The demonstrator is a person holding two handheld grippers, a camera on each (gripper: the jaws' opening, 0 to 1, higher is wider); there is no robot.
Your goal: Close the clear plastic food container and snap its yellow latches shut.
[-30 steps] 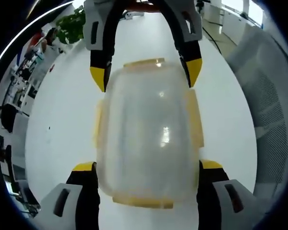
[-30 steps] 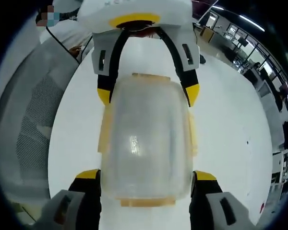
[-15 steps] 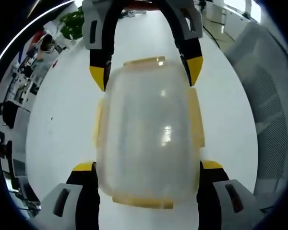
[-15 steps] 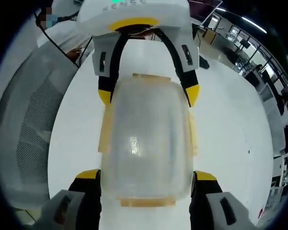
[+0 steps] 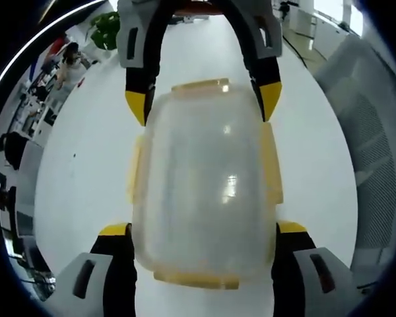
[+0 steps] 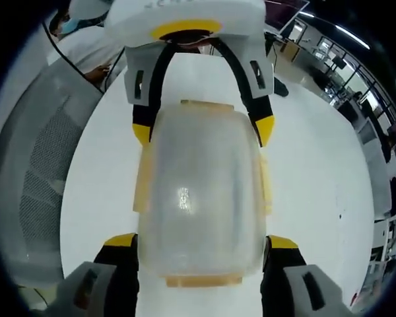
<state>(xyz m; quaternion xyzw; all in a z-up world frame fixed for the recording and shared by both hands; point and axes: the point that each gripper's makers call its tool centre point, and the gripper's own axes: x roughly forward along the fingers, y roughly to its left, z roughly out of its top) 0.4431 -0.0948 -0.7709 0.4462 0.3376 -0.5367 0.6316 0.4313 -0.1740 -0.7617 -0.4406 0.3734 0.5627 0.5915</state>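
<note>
One clear plastic food container [image 5: 201, 188] lies on the white counter [image 5: 79, 191], each end held between the jaws of a claw: the left claw [image 5: 201, 228] grips one end, the right claw [image 6: 199, 241] the opposite end. Four yellow latches [image 5: 272, 165] line its edges. Bare counter surrounds it; a mesh chair [image 6: 33, 185] borders one side.

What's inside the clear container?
Nothing visible inside the container; through its cloudy walls only the white table shows faintly. Glare blurs the middle, so something small and pale could be missed. Both tools, left and right, straddle its ends.
</note>
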